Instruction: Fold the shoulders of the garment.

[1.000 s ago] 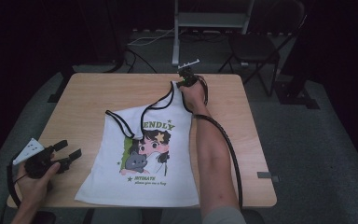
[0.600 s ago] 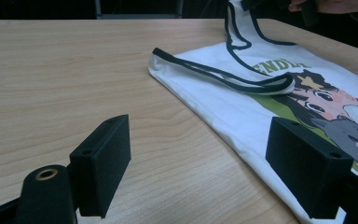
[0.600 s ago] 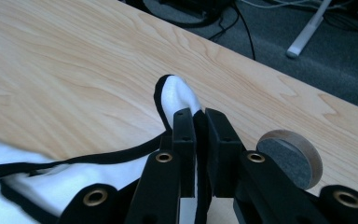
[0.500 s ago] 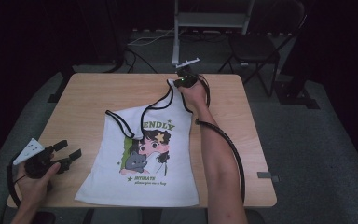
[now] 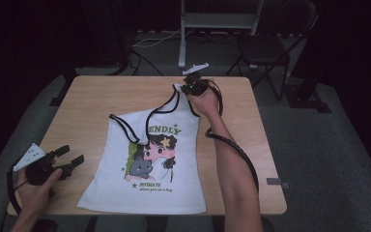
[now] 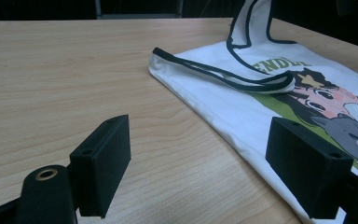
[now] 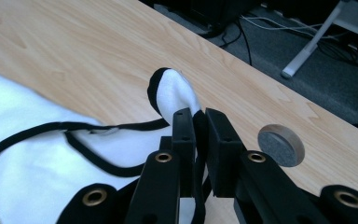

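A white tank top [image 5: 149, 159] with black trim and a cartoon print lies on the wooden table [image 5: 101, 96]. My right gripper [image 5: 189, 87] is shut on its right shoulder strap [image 7: 175, 95] near the table's far edge and holds the strap lifted and stretched away from the body. The strap's white, black-edged end sticks out past the jaws. The other strap [image 6: 223, 77] lies folded on the shirt. My left gripper [image 5: 72, 157] hovers open at the near left corner, its jaws apart beside the shirt's left edge [image 6: 223, 121].
A round cable hole [image 7: 280, 143] sits in the table just right of my right gripper. Beyond the far edge are a chair [image 5: 270, 43], a desk leg [image 5: 181, 38] and cables on the floor. My right forearm [image 5: 232, 164] crosses the table's right side.
My right gripper has carried the shoulder strap farther toward the far edge and upward, stretching the shirt's top. The left gripper has stayed where it was.
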